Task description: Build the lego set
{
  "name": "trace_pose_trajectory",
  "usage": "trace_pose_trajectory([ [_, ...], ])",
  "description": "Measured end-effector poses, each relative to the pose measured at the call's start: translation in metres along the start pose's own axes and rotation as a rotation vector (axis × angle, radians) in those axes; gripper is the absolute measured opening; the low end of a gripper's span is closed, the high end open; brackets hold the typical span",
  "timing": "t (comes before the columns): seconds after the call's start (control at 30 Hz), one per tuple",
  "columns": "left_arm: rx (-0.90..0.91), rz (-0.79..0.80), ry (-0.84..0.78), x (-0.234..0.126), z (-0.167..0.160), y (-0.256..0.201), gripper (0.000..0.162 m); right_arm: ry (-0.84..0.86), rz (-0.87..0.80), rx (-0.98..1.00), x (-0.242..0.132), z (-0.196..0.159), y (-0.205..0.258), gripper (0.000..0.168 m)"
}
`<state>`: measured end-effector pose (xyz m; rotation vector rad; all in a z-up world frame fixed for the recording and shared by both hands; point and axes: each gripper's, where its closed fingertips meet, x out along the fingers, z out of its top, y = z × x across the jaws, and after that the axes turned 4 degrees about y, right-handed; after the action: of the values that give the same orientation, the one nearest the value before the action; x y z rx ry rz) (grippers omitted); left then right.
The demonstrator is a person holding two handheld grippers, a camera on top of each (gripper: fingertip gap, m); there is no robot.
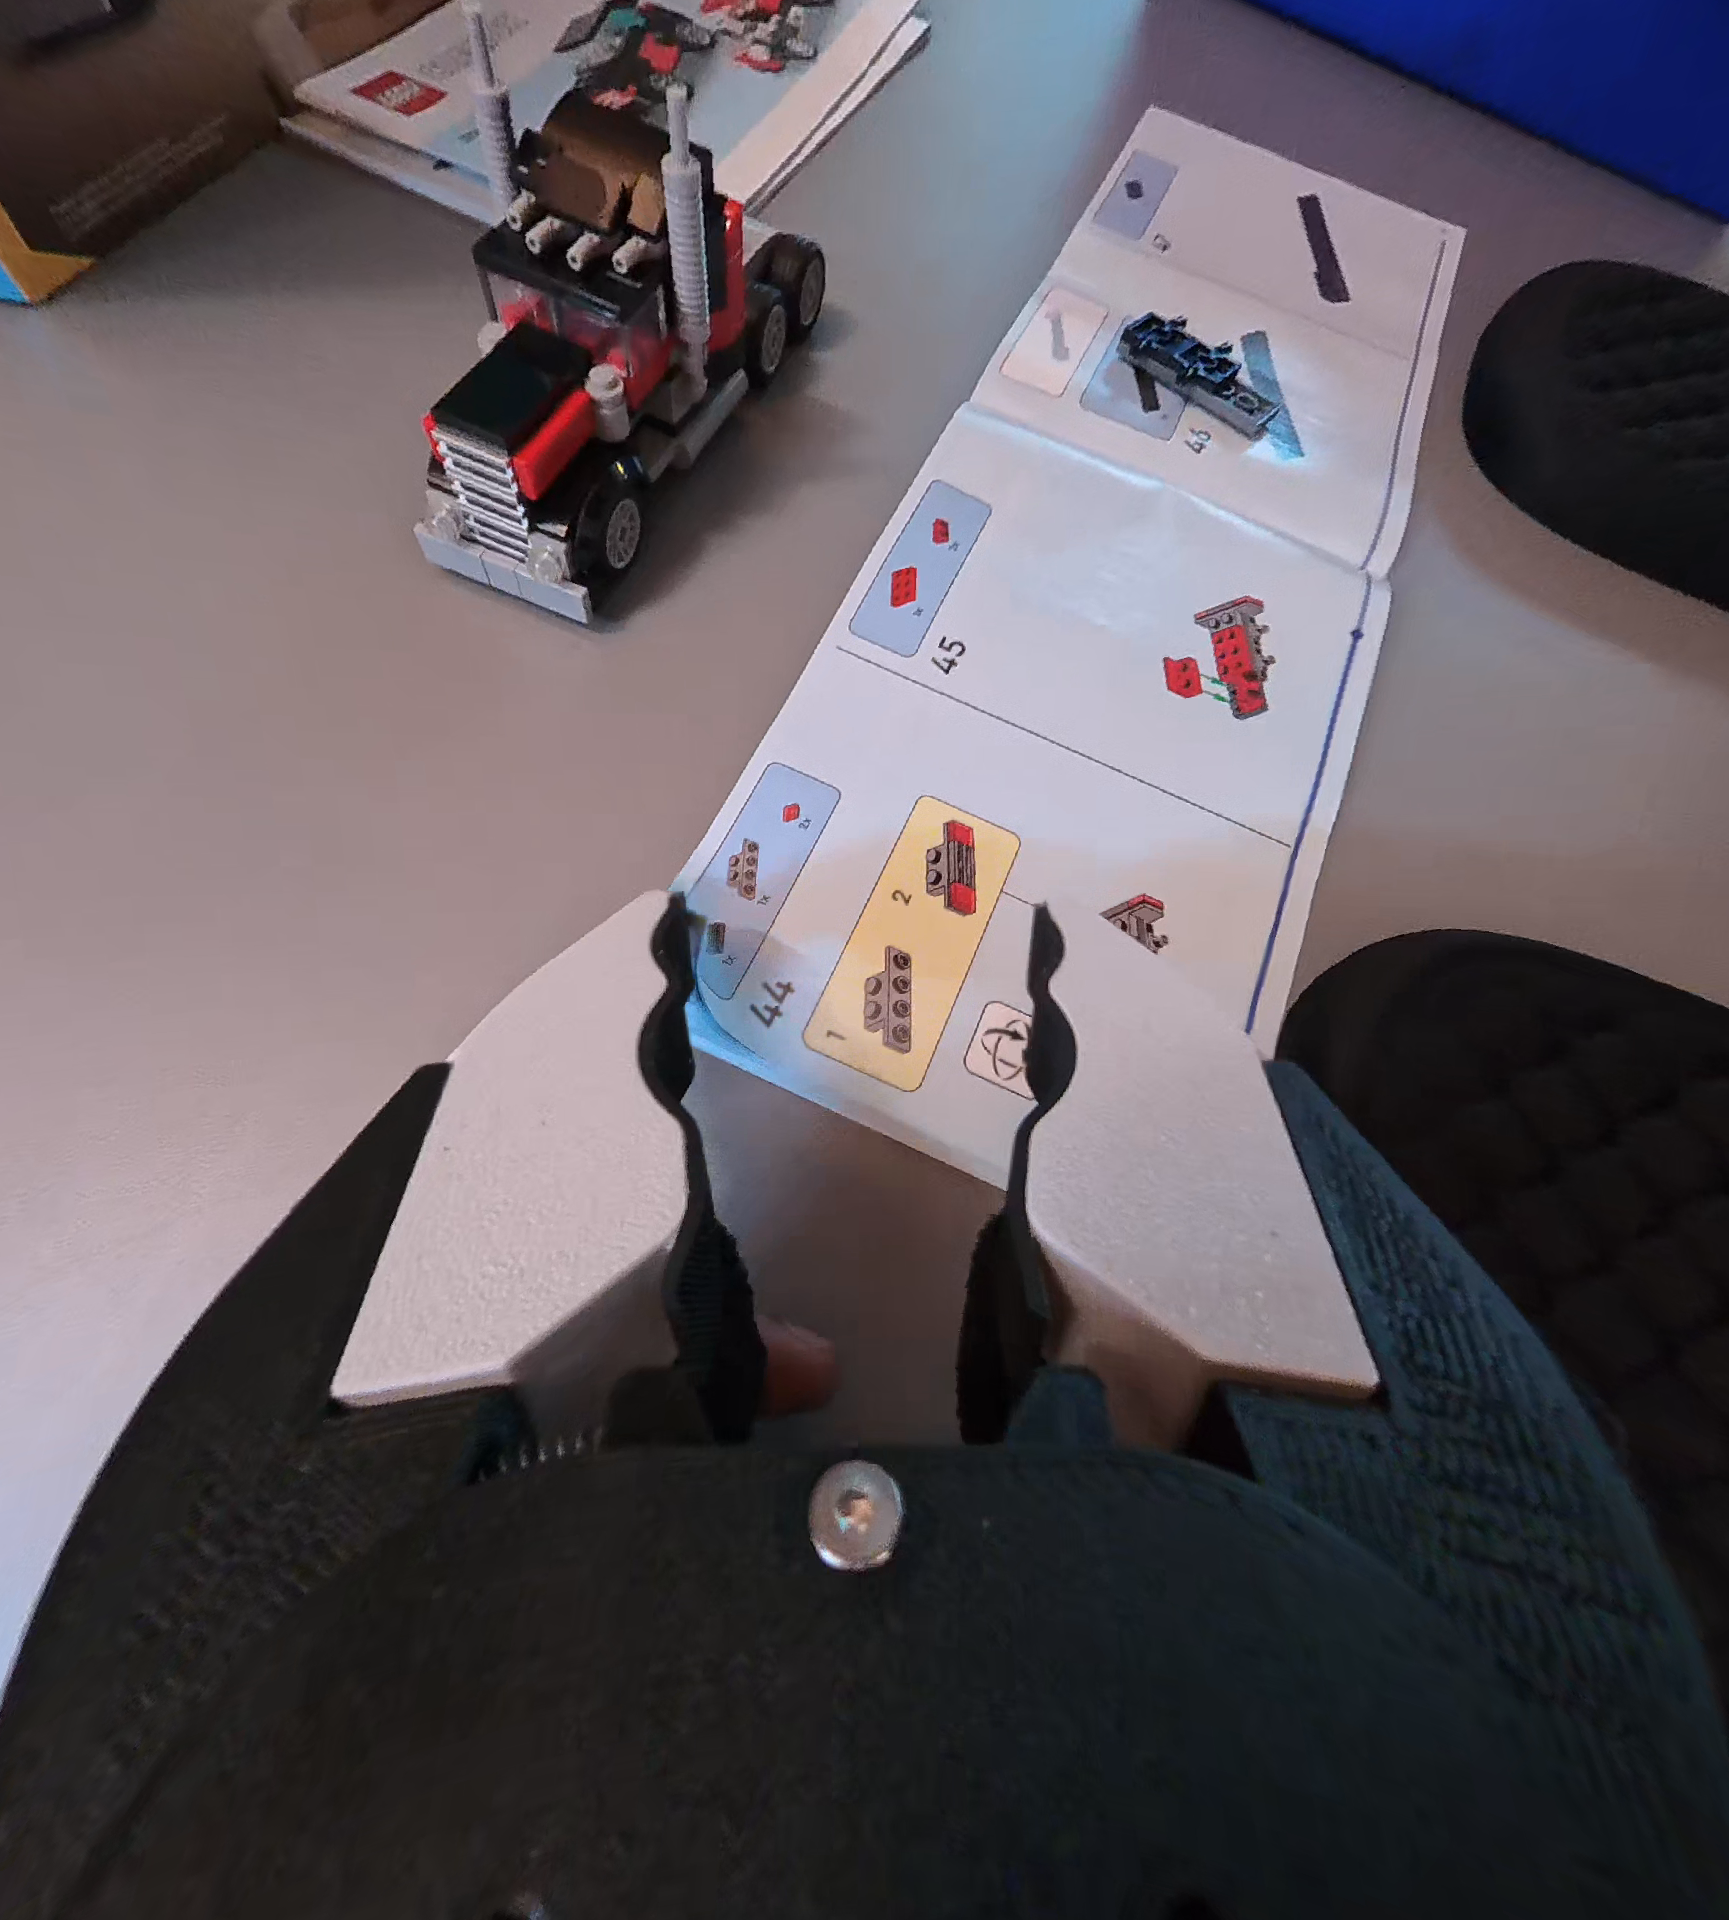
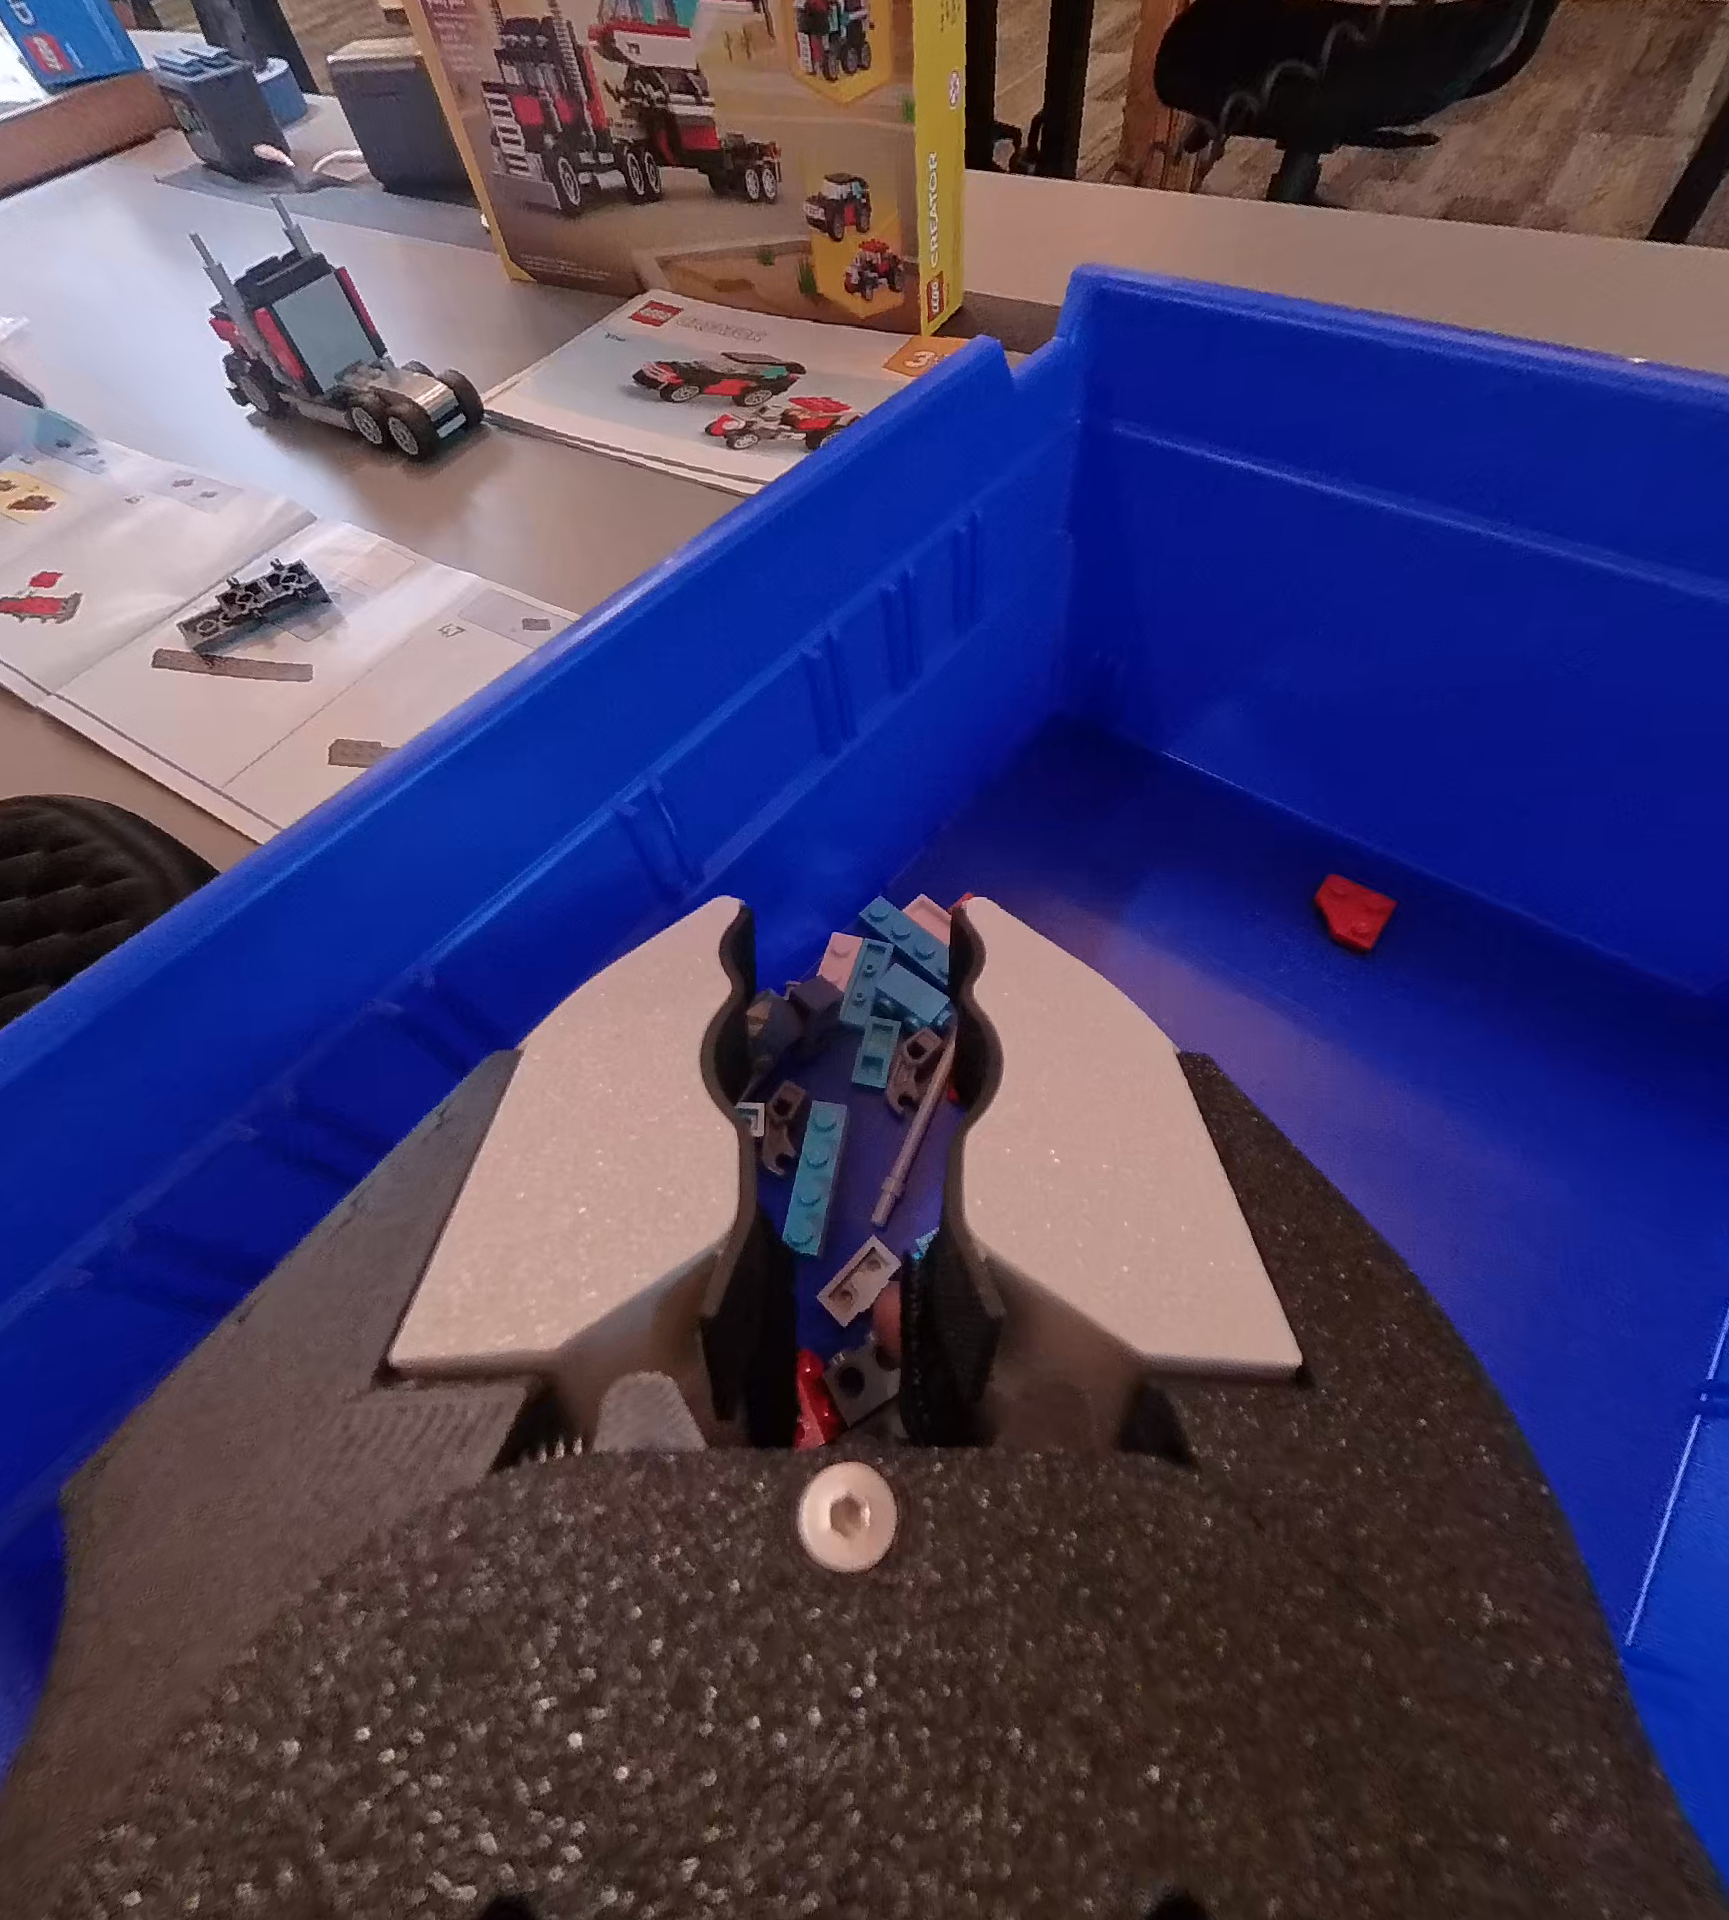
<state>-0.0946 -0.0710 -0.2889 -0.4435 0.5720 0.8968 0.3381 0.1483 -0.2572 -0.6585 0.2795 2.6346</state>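
Observation:
A built red and black lego truck (image 1: pixel 590 384) stands on the grey table; it also shows in the right wrist view (image 2: pixel 340 353). An open instruction booklet (image 1: pixel 1099 644) lies beside it with a small dark lego assembly (image 1: pixel 1198 369) on its page, seen also in the right wrist view (image 2: pixel 252 613). My left gripper (image 1: pixel 855 914) is open and empty above the booklet's near edge. My right gripper (image 2: pixel 849 914) is open and empty over a blue bin (image 2: pixel 839 644), above a pile of loose teal, grey and red pieces (image 2: pixel 870 1049). A single red piece (image 2: pixel 1353 912) lies apart in the bin.
The lego box (image 2: pixel 725 145) stands at the table's back, with closed booklets (image 2: pixel 704 384) in front of it. Black padded chair parts (image 1: pixel 1649 436) sit to the right of the open booklet. A corner of the blue bin (image 1: pixel 1608 94) shows in the left wrist view. Tip to tip, the grippers are about 50 centimeters apart. From my right tips it is roughly 11 centimeters to the single red piece (image 2: pixel 1353 912); from my left, 55 centimeters.

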Motion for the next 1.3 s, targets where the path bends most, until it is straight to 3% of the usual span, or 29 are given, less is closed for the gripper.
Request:
trace_pose_trajectory([
  [0.1, 0.02, -0.001, -0.006, -0.001, 0.001, -0.001, 0.056, 0.0, -0.001, -0.002, 0.0, 0.0, 0.0, 0.036],
  [0.33, 0.007, 0.034, 0.01, 0.0, -0.002, 0.005, 0.056, -0.03, -0.001, -0.024, -0.002, 0.005, 0.002, 0.036],
  [0.5, -0.029, 0.06, 0.019, 0.001, -0.004, 0.012, 0.056, -0.153, -0.04, -0.071, -0.014, 0.027, 0.0, 0.035],
  [0.6, -0.056, 0.069, 0.027, 0.001, -0.005, 0.015, 0.056, -0.168, -0.136, -0.106, -0.035, 0.04, -0.005, 0.035],
  [0.77, -0.025, 0.11, -0.003, -0.001, -0.002, 0.016, 0.056, -0.071, -0.274, -0.161, -0.102, 0.056, -0.006, 0.038],
  [0.97, -0.02, 0.119, -0.009, -0.002, -0.001, 0.016, 0.056, 0.105, -0.229, -0.147, -0.152, 0.021, -0.004, 0.035],
  [1.13, -0.086, 0.111, 0.021, 0.001, -0.005, 0.021, 0.056, 0.213, -0.097, -0.164, -0.146, -0.025, 0.008, 0.034],
  [1.3, -0.151, 0.106, 0.053, 0.004, -0.009, 0.026, 0.056, 0.269, 0.019, -0.207, -0.135, -0.045, 0.016, 0.026],
])
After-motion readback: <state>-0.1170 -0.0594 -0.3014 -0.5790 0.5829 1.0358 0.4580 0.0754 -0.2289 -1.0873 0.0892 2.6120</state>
